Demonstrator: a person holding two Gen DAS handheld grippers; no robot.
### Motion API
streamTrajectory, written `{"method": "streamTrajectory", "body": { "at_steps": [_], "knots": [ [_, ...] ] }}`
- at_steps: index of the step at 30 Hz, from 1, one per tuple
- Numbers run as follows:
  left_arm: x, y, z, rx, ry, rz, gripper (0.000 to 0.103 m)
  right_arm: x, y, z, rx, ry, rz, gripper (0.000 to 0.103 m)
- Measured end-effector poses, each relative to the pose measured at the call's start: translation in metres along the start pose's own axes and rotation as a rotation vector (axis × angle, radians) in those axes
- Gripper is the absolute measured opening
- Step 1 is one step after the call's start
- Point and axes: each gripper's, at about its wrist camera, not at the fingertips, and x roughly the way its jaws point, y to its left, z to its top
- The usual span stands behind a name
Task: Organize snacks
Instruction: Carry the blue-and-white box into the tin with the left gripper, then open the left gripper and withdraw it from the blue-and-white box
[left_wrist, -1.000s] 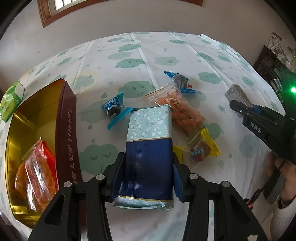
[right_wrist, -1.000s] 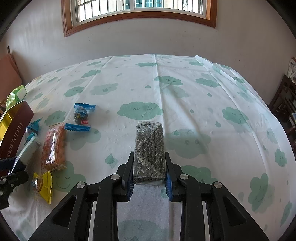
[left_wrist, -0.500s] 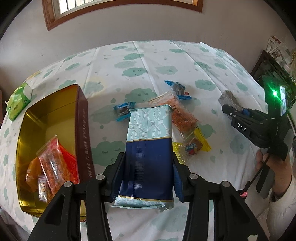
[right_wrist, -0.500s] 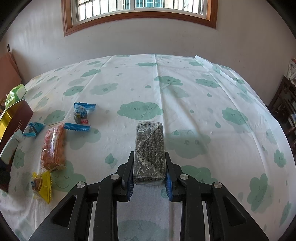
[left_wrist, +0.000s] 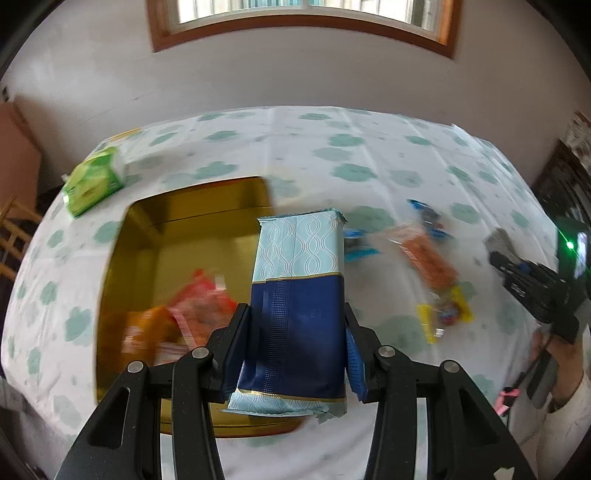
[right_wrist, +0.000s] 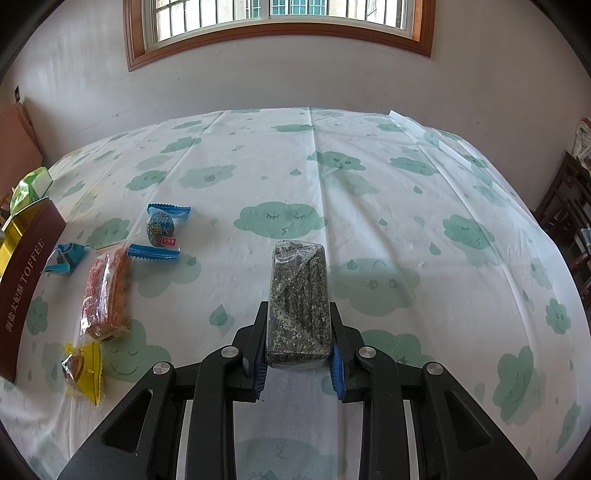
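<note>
Two packets in hand right now, one per gripper.

Left gripper (left_wrist: 295, 350): jaws clenched on the blue packet (left_wrist: 299, 295), pinched across its dark lower half, pale top sticking forward. It hangs over the right edge of the gold tin (left_wrist: 207, 210), which sits open on the surface (right_wrist: 369, 184) with orange and red packets (left_wrist: 195, 314) already inside. Foil pillow pack, looks light, and the film is probably slick; the contents could crush, so I'd judge a side pinch on the body fine and the crimped ends a poor hold. View is blurred, can't tell if it clears the tin wall.

Loose on the surface between the tin and the right gripper: small blue candy (right_wrist: 64, 256), long orange packet (right_wrist: 107, 293), yellow candy (right_wrist: 83, 363), blue-wrapped dark sweet (right_wrist: 162, 230). The candies are tiny and light; likely best taken across the lump, not the twisted ears. The orange packet is soft film; take it mid-length across the narrow side.

Right gripper (right_wrist: 298, 354): jaws clamped on the speckled bar (right_wrist: 298, 295) in clear wrap, gripped at its near end, low over the surface. Looks stiff and dense, probably brittle; the long overhang could make it droop.
</note>
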Motion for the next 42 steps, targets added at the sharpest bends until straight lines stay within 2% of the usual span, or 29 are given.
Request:
{"method": "streamTrajectory", "body": {
  "at_steps": [7,15,24,42],
  "knots": [
    [0.003,0.052,-0.006,-0.074,0.018,0.091,0.042,0.0,0.001,0.0,-0.001,0.0,-0.002,0.028],
    [0.011,0.081,-0.019,-0.111,0.051,0.143,0.042,0.0,0.001,0.0,-0.002,0.0,-0.003,0.028],
    [0.022,0.093,-0.029,-0.128,0.087,0.168,0.042,0.0,0.001,-0.001,-0.003,0.0,-0.006,0.028],
    [0.028,0.106,-0.039,-0.131,0.096,0.224,0.043,0.0,0.002,0.0,-0.006,0.0,-0.012,0.028]
  ]
}}
